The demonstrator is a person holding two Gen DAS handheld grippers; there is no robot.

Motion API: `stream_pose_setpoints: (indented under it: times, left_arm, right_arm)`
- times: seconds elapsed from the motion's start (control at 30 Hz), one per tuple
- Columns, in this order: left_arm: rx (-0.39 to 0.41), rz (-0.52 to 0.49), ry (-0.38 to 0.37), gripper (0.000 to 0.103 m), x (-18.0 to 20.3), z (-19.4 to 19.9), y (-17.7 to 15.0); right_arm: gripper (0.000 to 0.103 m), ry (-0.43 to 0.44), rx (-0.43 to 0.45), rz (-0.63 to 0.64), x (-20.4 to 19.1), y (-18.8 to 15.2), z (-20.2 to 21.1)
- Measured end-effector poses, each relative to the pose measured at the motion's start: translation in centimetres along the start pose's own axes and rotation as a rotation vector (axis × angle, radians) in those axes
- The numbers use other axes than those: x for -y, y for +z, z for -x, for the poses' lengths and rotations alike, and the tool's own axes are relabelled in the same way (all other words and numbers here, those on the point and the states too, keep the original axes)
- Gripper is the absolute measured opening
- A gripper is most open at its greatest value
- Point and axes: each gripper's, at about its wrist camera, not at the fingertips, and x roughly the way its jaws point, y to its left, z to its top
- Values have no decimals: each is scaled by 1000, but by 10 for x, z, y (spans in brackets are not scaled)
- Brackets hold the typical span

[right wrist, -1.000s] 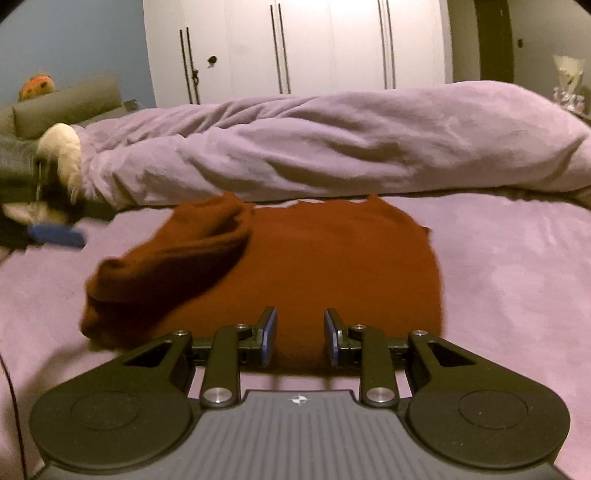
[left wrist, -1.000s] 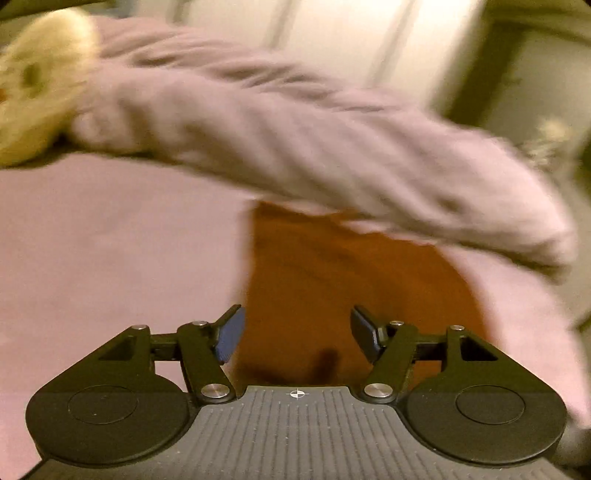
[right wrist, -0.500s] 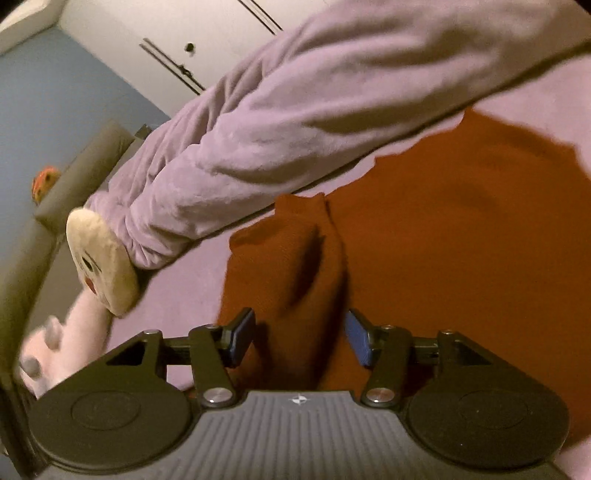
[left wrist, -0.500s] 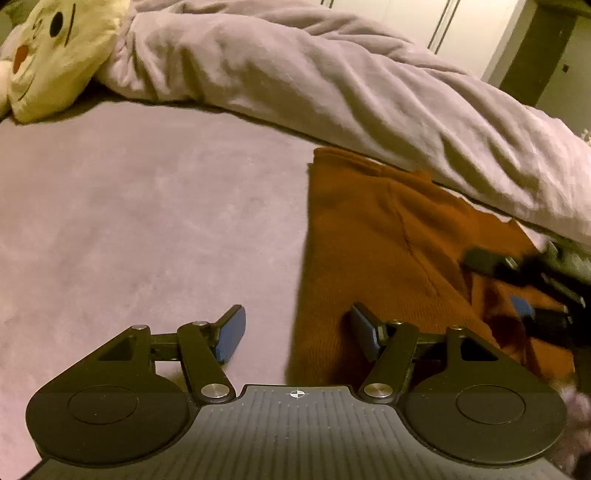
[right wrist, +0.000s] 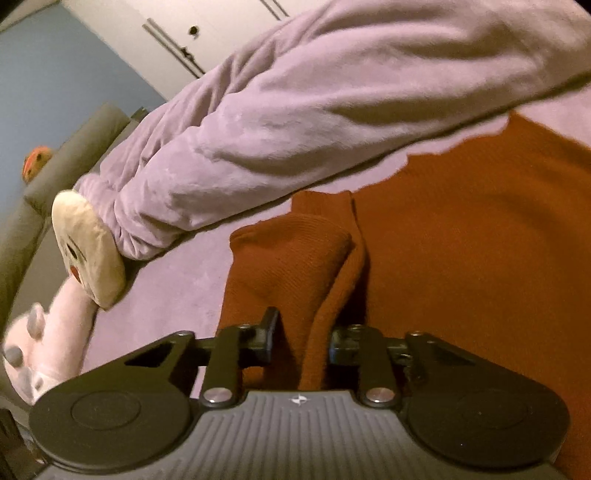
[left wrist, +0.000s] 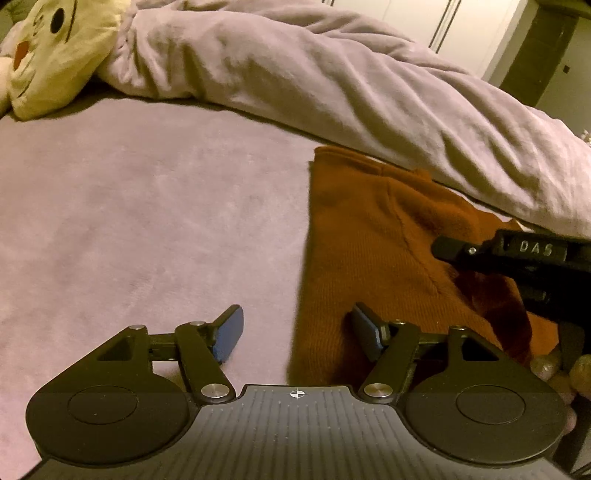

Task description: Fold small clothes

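A rust-brown knit sweater (right wrist: 480, 240) lies flat on the lilac bed sheet (left wrist: 147, 221), with its left sleeve (right wrist: 295, 258) folded inward over the body. My right gripper (right wrist: 304, 339) is closing its jaws on a raised fold of that sleeve, and the cloth is pinched between the pads. In the left wrist view the sweater (left wrist: 369, 240) fills the right half. My left gripper (left wrist: 297, 332) hovers low over the sweater's left edge; its jaws are opening and the pads press on nothing. A black finger (left wrist: 461, 253) of the right gripper reaches in from the right.
A rolled lilac duvet (left wrist: 369, 92) runs along the far side of the sweater. A yellow plush cushion (left wrist: 55, 48) and a pink plush toy (right wrist: 48, 332) lie at the left. A grey bolster (right wrist: 74, 155) and white wardrobe doors (right wrist: 221, 33) stand behind.
The right gripper swung left and rolled over the folded sleeve, opened, then closed on its fold. The left gripper sank toward the bed, and the right gripper entered its view.
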Motion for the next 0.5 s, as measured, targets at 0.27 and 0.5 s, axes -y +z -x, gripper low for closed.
stream_pose_setpoints:
  times: [0.27, 0.5]
  left_arm:
    - [-7, 9, -120, 89, -16, 32, -33]
    - [-6, -118, -59, 81, 25, 17, -45]
  right_arm:
    - [10, -102, 162, 330, -43, -1, 44]
    - [10, -160, 268, 376, -37, 9, 81]
